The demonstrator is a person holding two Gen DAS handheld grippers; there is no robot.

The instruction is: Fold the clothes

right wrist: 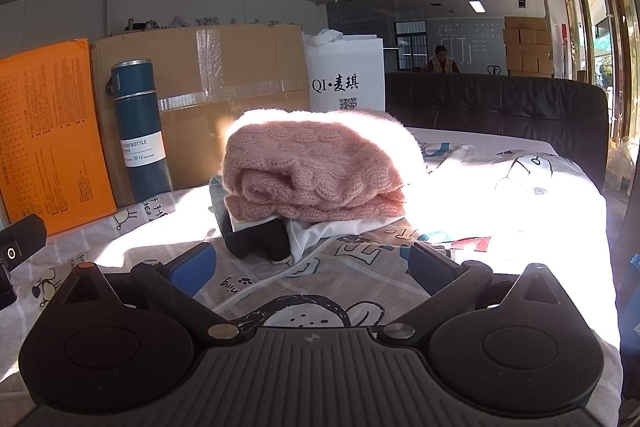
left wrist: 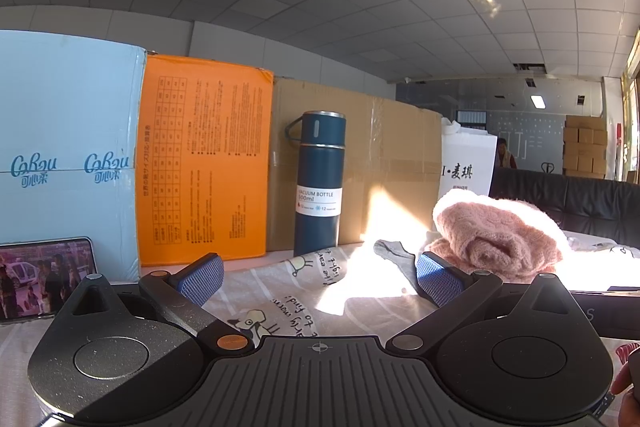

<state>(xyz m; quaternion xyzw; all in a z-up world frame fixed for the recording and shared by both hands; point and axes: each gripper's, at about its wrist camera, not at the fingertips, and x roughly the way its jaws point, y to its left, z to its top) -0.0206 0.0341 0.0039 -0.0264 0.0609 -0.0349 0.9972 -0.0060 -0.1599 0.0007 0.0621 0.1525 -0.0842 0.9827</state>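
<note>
Both the left tool [left wrist: 320, 277] and the right tool [right wrist: 310, 269] are held wide and empty. The pink sweater [right wrist: 312, 169] is stacked on other clothes on the bed [right wrist: 520, 211] — the stack could be toppled if nudged carelessly.

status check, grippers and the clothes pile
Left gripper open, empty. Right gripper open, empty. Pink sweater folded atop pile, untouched. Flask stands left of pile, clear.

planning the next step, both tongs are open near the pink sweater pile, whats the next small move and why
Probably ease the right tongs forward to the clothes stack: the pink sweater already lies folded on top, while the black garment and white garment stick out loosely beneath. Both tongs are open and empty.
</note>
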